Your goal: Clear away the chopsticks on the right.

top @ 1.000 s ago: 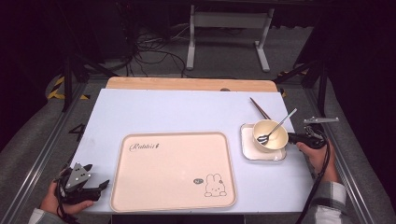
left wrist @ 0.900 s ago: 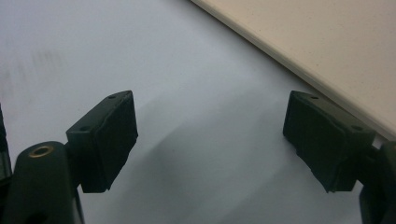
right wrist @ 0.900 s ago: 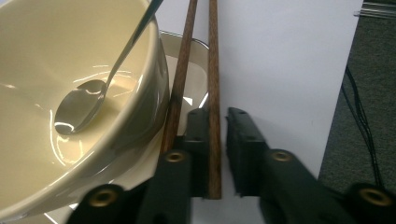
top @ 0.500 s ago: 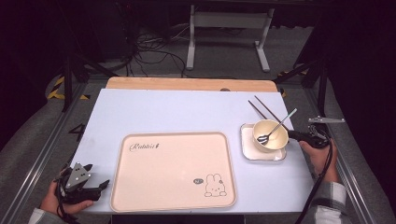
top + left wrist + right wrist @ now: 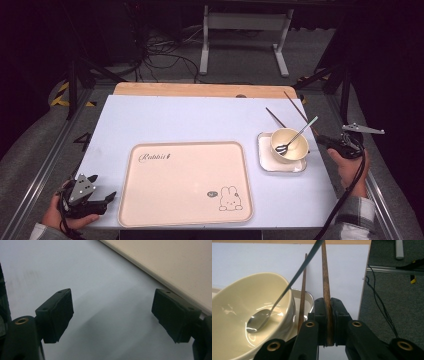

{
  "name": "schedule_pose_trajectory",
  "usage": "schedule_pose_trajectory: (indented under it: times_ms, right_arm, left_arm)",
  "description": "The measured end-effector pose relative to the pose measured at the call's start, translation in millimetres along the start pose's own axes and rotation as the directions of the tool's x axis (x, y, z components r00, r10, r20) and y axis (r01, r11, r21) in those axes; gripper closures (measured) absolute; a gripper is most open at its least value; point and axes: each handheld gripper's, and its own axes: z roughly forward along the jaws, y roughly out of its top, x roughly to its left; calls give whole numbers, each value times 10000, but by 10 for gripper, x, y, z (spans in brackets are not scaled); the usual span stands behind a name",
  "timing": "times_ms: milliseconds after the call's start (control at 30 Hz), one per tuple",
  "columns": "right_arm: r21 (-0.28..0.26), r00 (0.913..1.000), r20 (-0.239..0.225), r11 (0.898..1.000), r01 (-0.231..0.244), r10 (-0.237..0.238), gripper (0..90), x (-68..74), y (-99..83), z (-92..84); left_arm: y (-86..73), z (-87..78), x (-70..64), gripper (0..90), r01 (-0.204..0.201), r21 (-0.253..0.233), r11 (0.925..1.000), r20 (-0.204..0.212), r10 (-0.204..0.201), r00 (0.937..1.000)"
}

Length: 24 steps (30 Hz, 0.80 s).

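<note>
— So, starting at the near left corner of the table (image 5: 200,115), what do we have?

— We hold the left gripper (image 5: 102,199) low over the white top, jaws spread wide with nothing between them. In the left gripper view the pads (image 5: 56,315) hang over bare table, and the edge of the tray (image 5: 160,262) crosses the upper right.

— And that tray?

— We see the cream tray (image 5: 150,200), with its rabbit drawing, lying along the near edge, just right of the left gripper.

— Further right?

— Near the right edge stands a small square dish (image 5: 264,160), with a cream bowl (image 5: 295,150) on it. A spoon (image 5: 295,137) leans in the bowl, its scoop down inside and its handle pointing up toward the far right.

— And the right side?

— Our right gripper (image 5: 327,322) sits at the right edge, just beside the bowl. Its jaws are pressed narrow on one wooden chopstick (image 5: 325,277), which runs out toward the far edge. A second chopstick (image 5: 302,295) lies alongside, to the left, outside the jaws and close to the bowl's wall; we cannot tell whether it touches anything.
</note>
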Motion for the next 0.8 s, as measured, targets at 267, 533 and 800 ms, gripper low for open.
schedule_pose_trajectory:
  times_ms: [267,533,800]
  right_arm:
    - [-576,9990,398,9982,-168,191,846,64,43,-132]
    - [-1316,9956,766,9903,-443,547,846,94,114,-257]
    - [-2073,9980,541,9781,-201,320,846,228,221,-407]
  left_arm:
    - [36,10,25,184,-106,-88,9999,-62,106,9999]
    - [58,4,32,184,-163,-232,9996,-80,161,9998]
    - [58,6,27,183,-186,-238,9995,-64,184,9998]
